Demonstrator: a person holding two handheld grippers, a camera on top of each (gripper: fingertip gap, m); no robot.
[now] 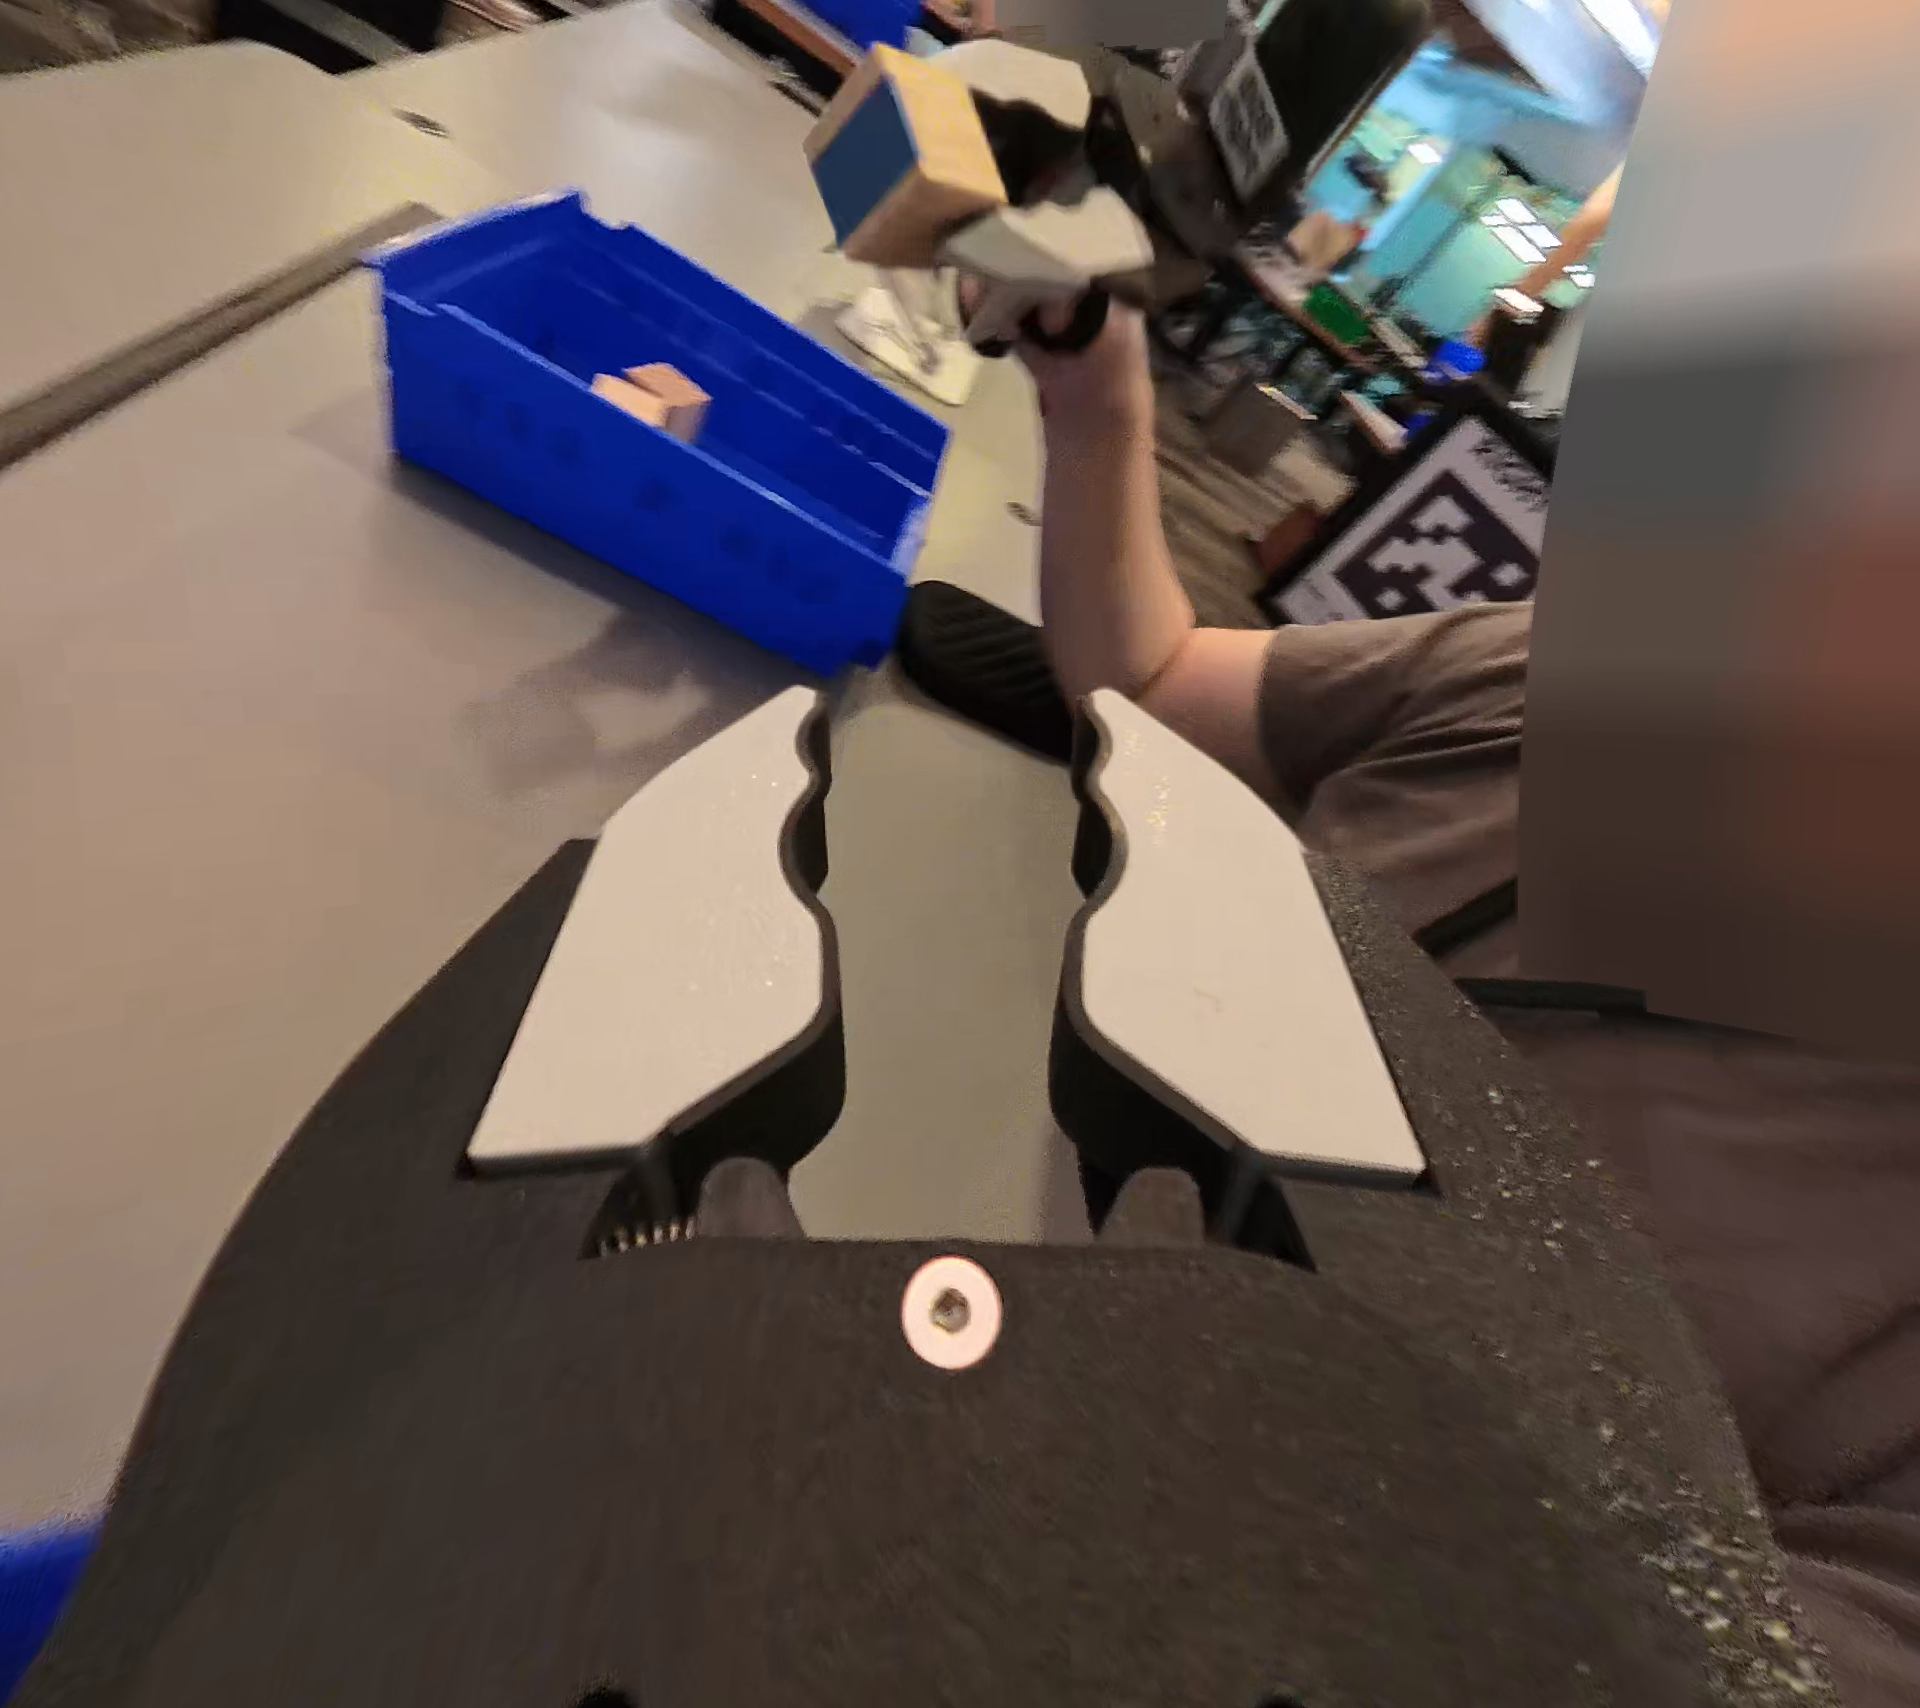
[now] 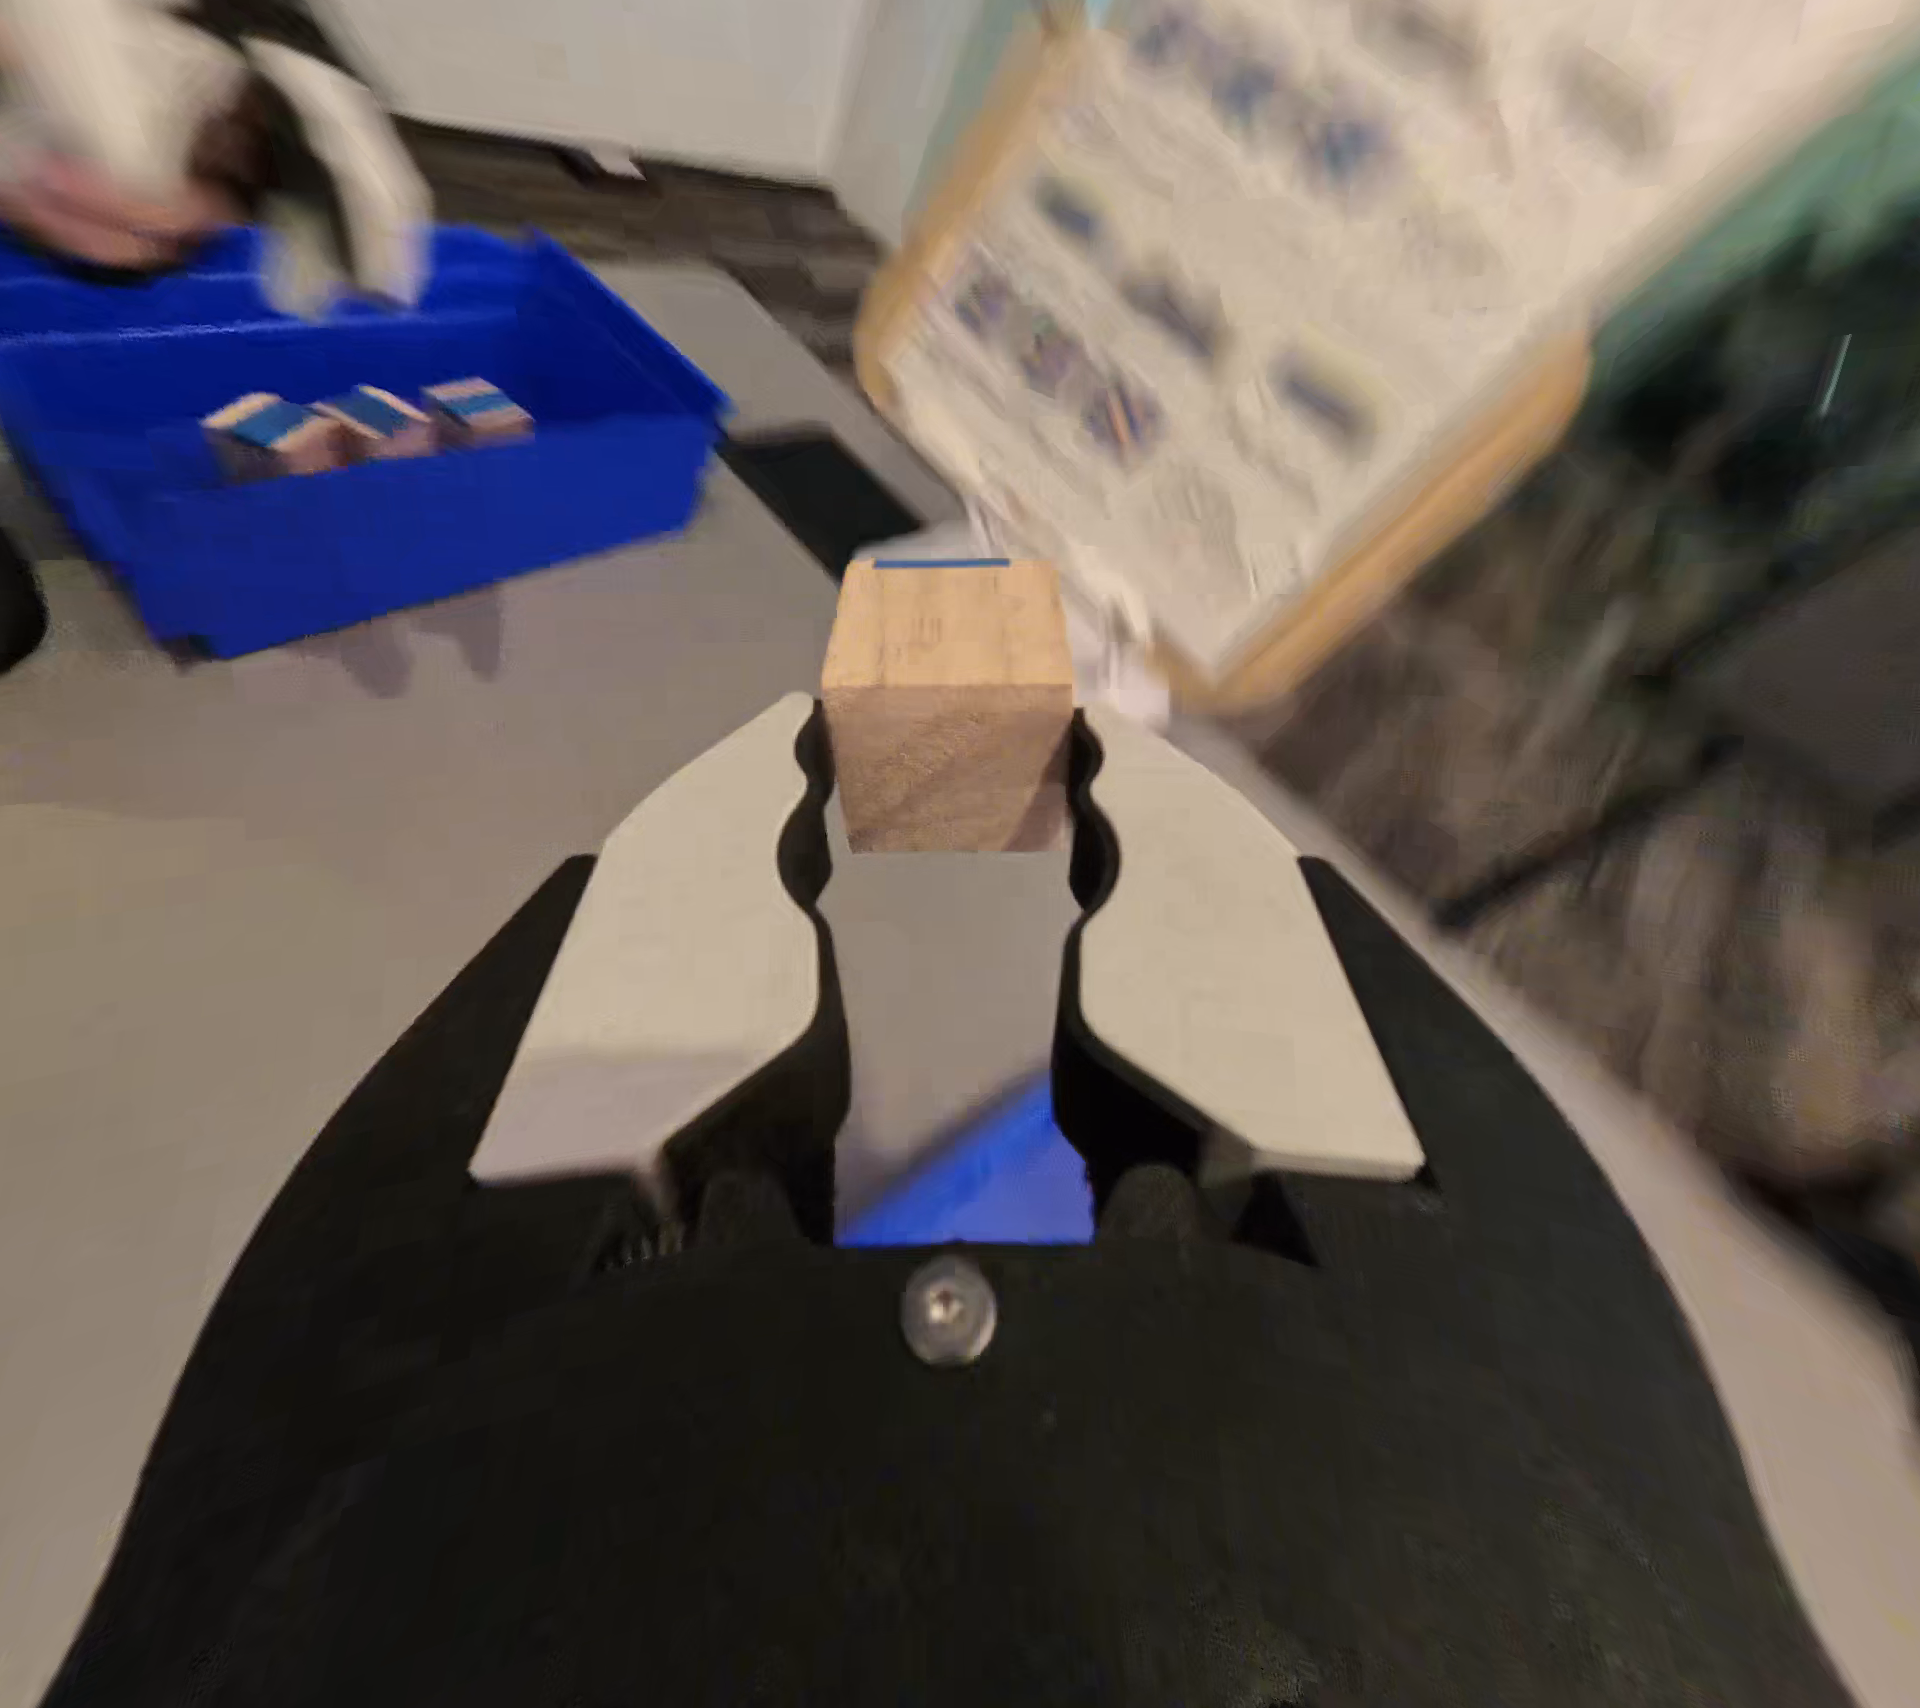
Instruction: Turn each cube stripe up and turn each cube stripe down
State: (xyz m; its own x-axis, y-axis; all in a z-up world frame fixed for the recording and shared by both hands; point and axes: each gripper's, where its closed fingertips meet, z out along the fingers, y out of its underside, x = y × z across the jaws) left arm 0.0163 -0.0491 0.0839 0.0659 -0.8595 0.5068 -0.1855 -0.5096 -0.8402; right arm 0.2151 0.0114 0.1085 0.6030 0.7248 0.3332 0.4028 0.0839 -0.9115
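Right hand-held gripper (image 2: pixel 948 775) is clamped on one wooden cube (image 2: pixel 951 713), held in the air well above the desk (image 1: pixel 208 515), to the right of the blue bin (image 1: pixel 665 453). The cube's blue stripe faces away from the wrist cam; only a thin blue edge shows at the far top. Left hand-held gripper (image 1: pixel 951 754) is empty w/ jaws apart, low over the desk, near the bin's right end. Step in hand looks like a re-orient: keep the squeeze on the two plain side faces, roll the wrist till the stripe faces the wanted way, then lower flat so the cube doesn't tip, and only then let go. Count: 2 grippers, 1 bin on this desk, 1 cube in grip, and 3 cubes in the bin (image 2: pixel 364 422), stripes up as far as blur lets me tell.
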